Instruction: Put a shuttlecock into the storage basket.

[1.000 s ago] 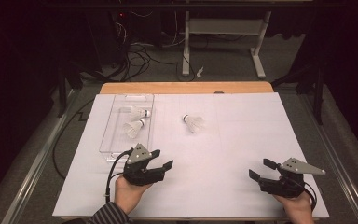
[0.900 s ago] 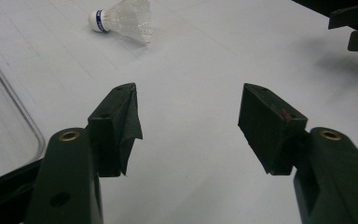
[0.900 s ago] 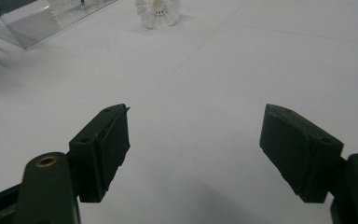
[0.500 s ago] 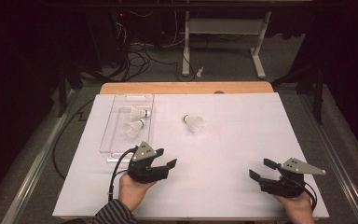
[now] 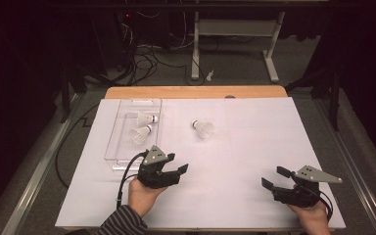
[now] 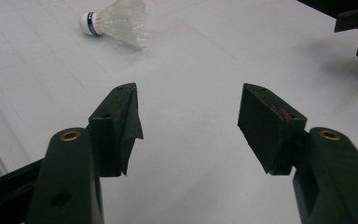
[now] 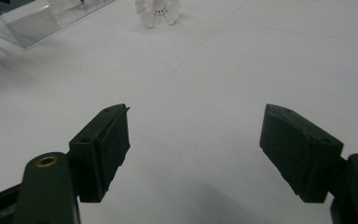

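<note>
1. Nearest the front edge of the desk (image 5: 254, 147), toward its right corner, our right gripper (image 5: 275, 179) hangs just above the white sheet with its jaws spread wide and nothing between them; in the right gripper view those jaws frame bare white surface.
2. Left of the middle and a little farther in from that front edge, our left gripper (image 5: 180, 171) is likewise held low, its jaws wide apart and empty, a black cable (image 5: 127, 171) trailing from it back toward our sleeve.
3. Beyond the left gripper, about midway to the far edge, a loose shuttlecock (image 5: 204, 129) lies on its side on the sheet, well apart from both grippers; the left gripper view shows a blue band round its cork.
4. Toward the far left corner we see a clear tray (image 5: 115, 155) whose near end lies just beside the left gripper, with two more shuttlecocks (image 5: 142, 133) lying inside it.
</note>
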The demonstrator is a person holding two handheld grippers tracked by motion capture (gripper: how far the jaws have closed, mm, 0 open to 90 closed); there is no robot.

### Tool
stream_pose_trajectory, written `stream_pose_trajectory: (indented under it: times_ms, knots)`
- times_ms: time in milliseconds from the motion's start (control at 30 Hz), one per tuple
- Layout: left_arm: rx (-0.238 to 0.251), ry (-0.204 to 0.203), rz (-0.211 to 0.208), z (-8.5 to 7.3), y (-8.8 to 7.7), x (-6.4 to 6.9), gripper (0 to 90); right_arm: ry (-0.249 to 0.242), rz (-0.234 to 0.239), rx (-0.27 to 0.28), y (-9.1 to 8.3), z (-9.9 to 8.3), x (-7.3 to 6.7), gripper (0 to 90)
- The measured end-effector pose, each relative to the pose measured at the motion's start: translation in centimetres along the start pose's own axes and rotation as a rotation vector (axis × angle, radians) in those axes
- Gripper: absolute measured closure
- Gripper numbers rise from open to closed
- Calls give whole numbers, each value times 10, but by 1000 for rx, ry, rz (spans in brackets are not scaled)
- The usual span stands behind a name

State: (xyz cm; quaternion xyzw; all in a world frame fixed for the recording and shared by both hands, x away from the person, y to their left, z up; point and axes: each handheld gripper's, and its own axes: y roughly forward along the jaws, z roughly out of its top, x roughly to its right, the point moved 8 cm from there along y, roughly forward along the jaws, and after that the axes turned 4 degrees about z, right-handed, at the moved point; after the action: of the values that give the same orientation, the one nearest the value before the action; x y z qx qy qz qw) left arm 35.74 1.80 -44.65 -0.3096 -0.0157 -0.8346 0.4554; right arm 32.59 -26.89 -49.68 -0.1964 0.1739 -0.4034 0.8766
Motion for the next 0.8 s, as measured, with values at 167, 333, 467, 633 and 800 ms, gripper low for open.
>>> stream_pose_trajectory:
  times_ms: [167,333,467,633,800]
  knots:
    - [2,9,-1,0,6,3,395,0,1,-1,0,0,0,244]
    - [10,-1,3,2,13,5,398,1,1,0,0,0,0,244]
    - [7,2,4,3,18,7,401,-2,0,0,0,0,0,244]
    - [7,3,11,5,23,7,402,-3,0,1,0,0,0,244]
    - [0,0,20,7,30,7,403,-2,1,1,0,0,-1,244]
